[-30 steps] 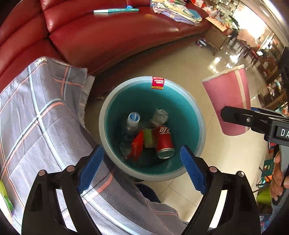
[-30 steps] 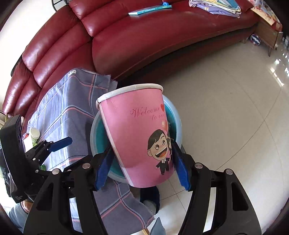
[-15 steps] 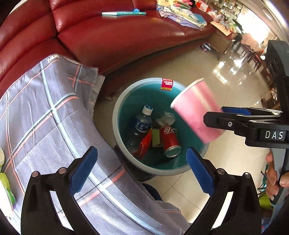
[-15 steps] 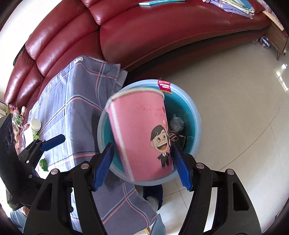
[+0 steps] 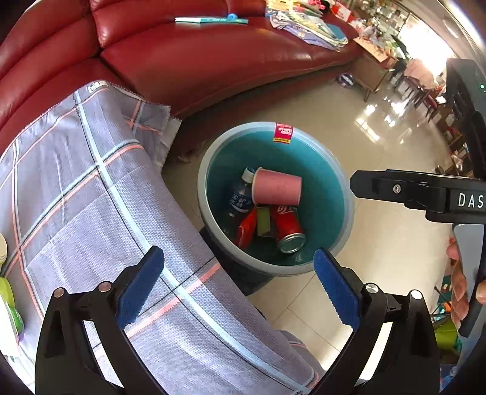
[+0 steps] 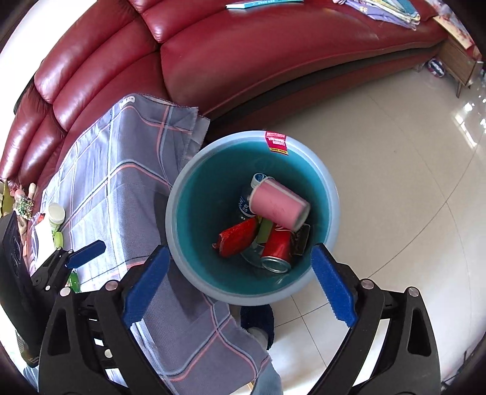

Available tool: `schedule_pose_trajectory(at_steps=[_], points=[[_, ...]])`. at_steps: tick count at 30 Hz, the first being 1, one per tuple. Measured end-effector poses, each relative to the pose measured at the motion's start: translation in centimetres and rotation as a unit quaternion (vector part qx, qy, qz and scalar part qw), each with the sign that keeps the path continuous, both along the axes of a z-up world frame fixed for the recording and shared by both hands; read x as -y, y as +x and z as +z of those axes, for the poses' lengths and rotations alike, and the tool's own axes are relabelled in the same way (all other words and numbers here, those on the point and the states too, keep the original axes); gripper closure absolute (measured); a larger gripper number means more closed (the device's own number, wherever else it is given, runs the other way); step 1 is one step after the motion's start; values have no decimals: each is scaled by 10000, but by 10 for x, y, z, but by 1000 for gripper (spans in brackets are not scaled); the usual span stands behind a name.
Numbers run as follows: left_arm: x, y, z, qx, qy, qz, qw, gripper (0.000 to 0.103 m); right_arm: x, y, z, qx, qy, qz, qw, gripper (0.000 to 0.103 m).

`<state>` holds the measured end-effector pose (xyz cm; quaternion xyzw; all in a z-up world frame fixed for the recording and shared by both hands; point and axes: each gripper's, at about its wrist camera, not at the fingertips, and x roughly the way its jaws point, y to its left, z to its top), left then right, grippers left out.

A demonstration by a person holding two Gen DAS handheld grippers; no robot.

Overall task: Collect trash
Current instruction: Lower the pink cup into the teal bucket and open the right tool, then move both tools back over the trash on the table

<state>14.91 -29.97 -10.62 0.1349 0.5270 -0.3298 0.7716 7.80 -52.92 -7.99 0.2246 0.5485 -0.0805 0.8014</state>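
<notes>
Red leather sofa (image 5: 212, 60) with book (image 5: 211, 20) and folded cloths (image 5: 306, 21) on its seat, grey plaid tablecloth (image 5: 91, 197) draped over table edge, glossy cream tiled floor (image 6: 395, 182), wooden furniture (image 5: 373, 76) beyond sofa end.

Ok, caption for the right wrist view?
Right gripper, fingers opening and empty, above teal bin where pink cup lies on cans and bottle.

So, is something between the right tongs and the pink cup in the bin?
Nothing visible. The right tongs are opening above the bin with nothing between the jaws, and the pink cup lies on its side inside, on top of the bottle and the red can.
</notes>
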Motion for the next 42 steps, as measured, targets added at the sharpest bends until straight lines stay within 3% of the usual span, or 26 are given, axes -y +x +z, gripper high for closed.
schedule_pose_trajectory(at_steps=[12, 20, 30, 42], points=[[-32, -13, 22, 123, -257, 85, 9996, 4, -31, -11, 25, -31, -331, 95, 9994, 12], [-82, -19, 39, 254, -416, 407, 9980, 4, -75, -7, 37, 6, -440, 357, 9984, 12], [-192, -14, 42, 327, -506, 1305, 9896, 4, -161, 15, 32, -52, -483, 977, 9940, 12], [-352, -15, 21, 219, -372, 2604, 9645, 4, -287, 46, 3, -198, -303, 2015, 9788, 12]])
